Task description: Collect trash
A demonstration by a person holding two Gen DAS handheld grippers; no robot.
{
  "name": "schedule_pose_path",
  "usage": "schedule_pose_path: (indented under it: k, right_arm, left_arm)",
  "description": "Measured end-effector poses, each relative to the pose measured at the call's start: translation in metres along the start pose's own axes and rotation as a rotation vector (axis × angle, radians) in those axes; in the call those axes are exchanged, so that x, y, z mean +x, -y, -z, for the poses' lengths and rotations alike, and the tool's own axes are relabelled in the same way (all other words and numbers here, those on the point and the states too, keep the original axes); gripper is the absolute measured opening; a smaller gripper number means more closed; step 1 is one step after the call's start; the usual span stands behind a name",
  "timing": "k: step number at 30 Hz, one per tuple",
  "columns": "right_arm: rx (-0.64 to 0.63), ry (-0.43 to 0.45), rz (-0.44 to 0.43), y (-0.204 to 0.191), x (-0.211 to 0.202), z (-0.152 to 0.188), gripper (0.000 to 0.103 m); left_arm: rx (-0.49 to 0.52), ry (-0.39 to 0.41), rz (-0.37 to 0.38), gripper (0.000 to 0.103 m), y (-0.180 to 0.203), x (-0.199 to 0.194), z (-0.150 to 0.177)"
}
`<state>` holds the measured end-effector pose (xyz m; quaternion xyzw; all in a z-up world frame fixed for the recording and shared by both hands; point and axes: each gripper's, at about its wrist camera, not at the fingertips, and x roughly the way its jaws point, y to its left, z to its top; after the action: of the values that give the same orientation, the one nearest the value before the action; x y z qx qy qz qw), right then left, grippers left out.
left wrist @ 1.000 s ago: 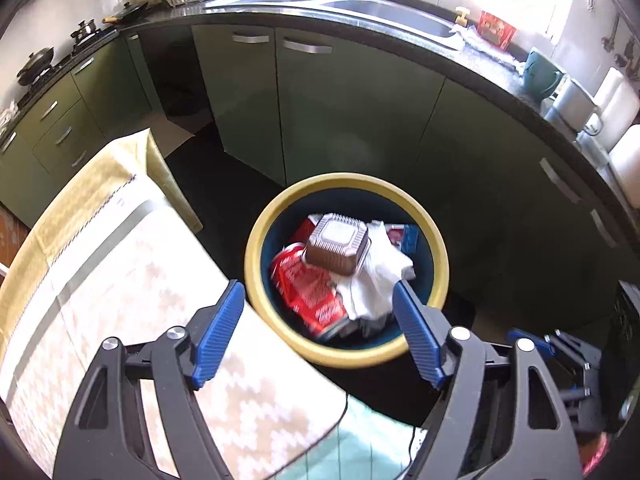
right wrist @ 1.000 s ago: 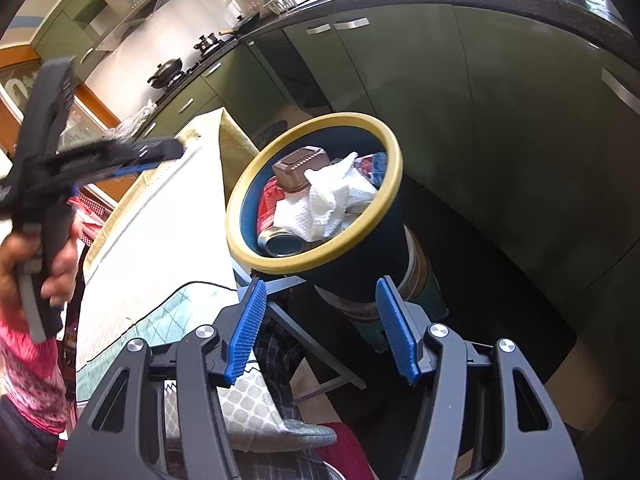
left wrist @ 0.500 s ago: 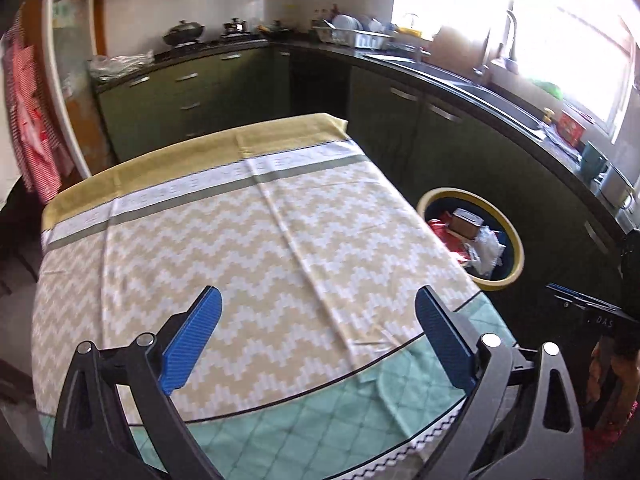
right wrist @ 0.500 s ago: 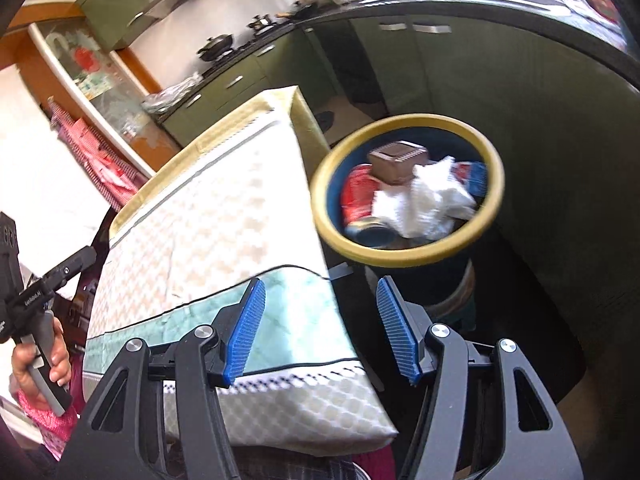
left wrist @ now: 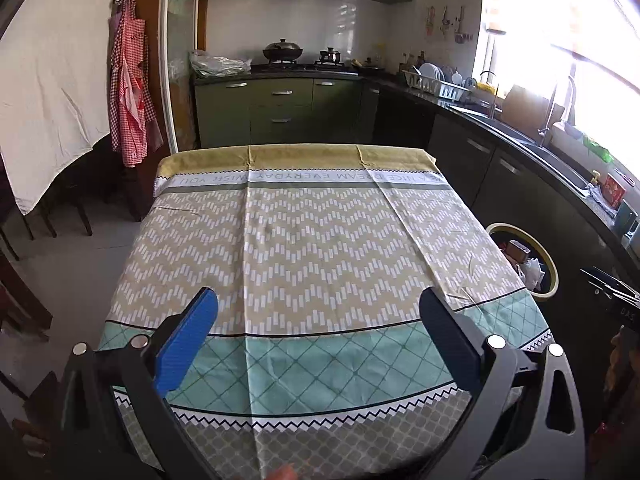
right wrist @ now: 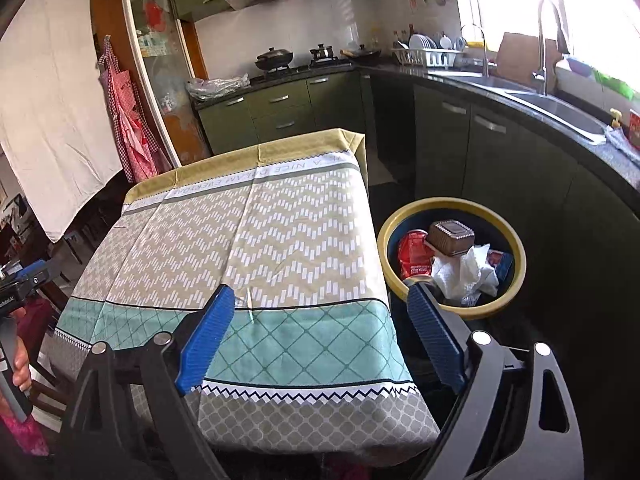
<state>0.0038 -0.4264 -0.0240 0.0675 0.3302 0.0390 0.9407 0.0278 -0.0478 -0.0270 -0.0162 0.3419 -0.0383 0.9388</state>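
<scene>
A round bin with a yellow rim (right wrist: 516,240) stands on the floor to the right of the table; it also shows in the left wrist view (left wrist: 550,258). It holds a brown plastic tub (right wrist: 450,237), crumpled white tissue (right wrist: 466,274) and a red can wrapper (right wrist: 414,254). My left gripper (left wrist: 318,316) is open and empty above the near end of the table. My right gripper (right wrist: 318,312) is open and empty above the table's near right corner, left of the bin.
The table wears a patterned cloth (left wrist: 316,248) (right wrist: 260,240) with nothing on it. Green cabinets and a dark counter with a sink (right wrist: 560,108) run behind and to the right. Aprons (left wrist: 130,100) hang at the left. The left hand-held gripper (right wrist: 16,300) shows in the right wrist view.
Both grippers have pulled back from over the bin and turned toward the table. The bin has slid to the right in both views. Both stay open and empty.
</scene>
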Motion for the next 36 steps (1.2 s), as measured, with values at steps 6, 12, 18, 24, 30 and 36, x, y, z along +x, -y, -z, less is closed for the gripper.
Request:
schedule_pose_path:
  k: [6,12,18,24,30,36]
  right_arm:
    - [-0.044,0.081,0.051,-0.008,-0.035,0.005,0.098]
    - [-0.053,0.104,0.068,-0.007,-0.052,0.013,0.098]
    - [-0.072,0.133,0.071,-0.008,-0.067,0.024,0.098]
    - [-0.085,0.149,0.053,-0.008,-0.076,0.031,0.098]
    - [-0.095,0.150,0.059,-0.009,-0.079,0.035,0.098]
    - [-0.098,0.151,0.060,-0.010,-0.078,0.034,0.098]
  left_arm:
    - [-0.034,0.029,-0.021,0.096,-0.017,-0.024,0.013]
    - [-0.021,0.056,-0.071,0.096,-0.019,-0.043,0.022]
    - [-0.036,0.076,-0.113,0.096,-0.026,-0.060,0.034]
    - [-0.044,0.087,-0.112,0.096,-0.028,-0.073,0.045]
    - [-0.033,0.102,-0.117,0.096,-0.025,-0.079,0.046]
    - [-0.014,0.109,-0.122,0.096,-0.021,-0.079,0.043]
